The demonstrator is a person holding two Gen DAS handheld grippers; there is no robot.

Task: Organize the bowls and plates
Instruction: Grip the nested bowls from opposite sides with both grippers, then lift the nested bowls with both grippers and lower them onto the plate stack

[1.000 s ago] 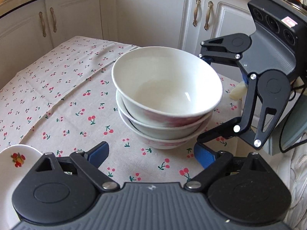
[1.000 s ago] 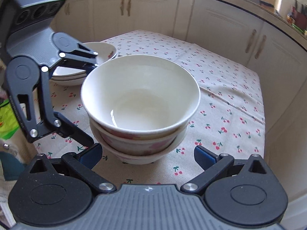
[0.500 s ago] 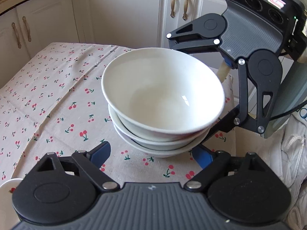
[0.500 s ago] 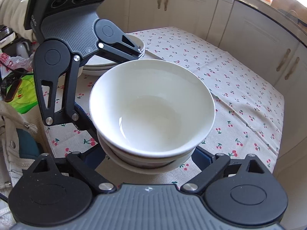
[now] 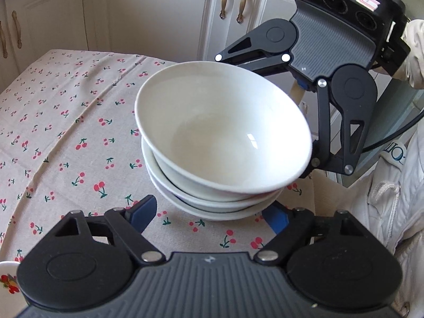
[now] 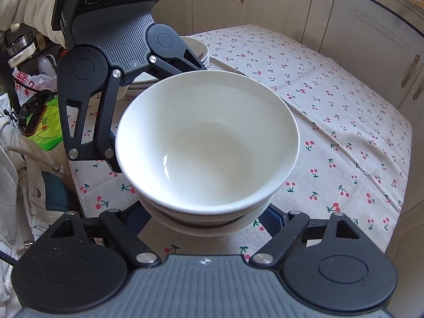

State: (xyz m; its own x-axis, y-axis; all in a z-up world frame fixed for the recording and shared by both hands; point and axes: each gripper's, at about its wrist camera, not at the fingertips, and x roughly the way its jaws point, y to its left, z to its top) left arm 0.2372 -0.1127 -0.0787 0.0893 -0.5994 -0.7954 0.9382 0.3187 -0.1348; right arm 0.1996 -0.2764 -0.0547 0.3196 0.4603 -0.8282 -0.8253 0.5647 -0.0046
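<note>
Three white bowls [image 5: 222,132] are nested in a stack on the cherry-print tablecloth [image 5: 66,132]. My left gripper [image 5: 209,216] straddles the bottom of the stack and its jaws are closing. Its left pad [image 5: 143,210] stands clear of the bowls, and its right pad sits under the rim. From the opposite side my right gripper [image 6: 204,217] straddles the same stack [image 6: 206,143], jaws closing. Its pads are mostly hidden beneath the bowls, so no contact shows. Each gripper's fingers [image 5: 326,122] flank the stack in the other's view.
A second pile of white dishes [image 6: 202,50] stands behind the left gripper's fingers. A plate with a fruit print [image 5: 6,278] lies at the near left edge. Cream cabinets [image 5: 159,13] ring the table. A person's white jacket [image 5: 392,212] and a green bag [image 6: 45,124] are beside it.
Both pairs of jaws have narrowed around the bowl stack. Each gripper has swung sideways and turned, so the bowls sit nearer and fill more of both views. The stack has stayed on the cloth.
</note>
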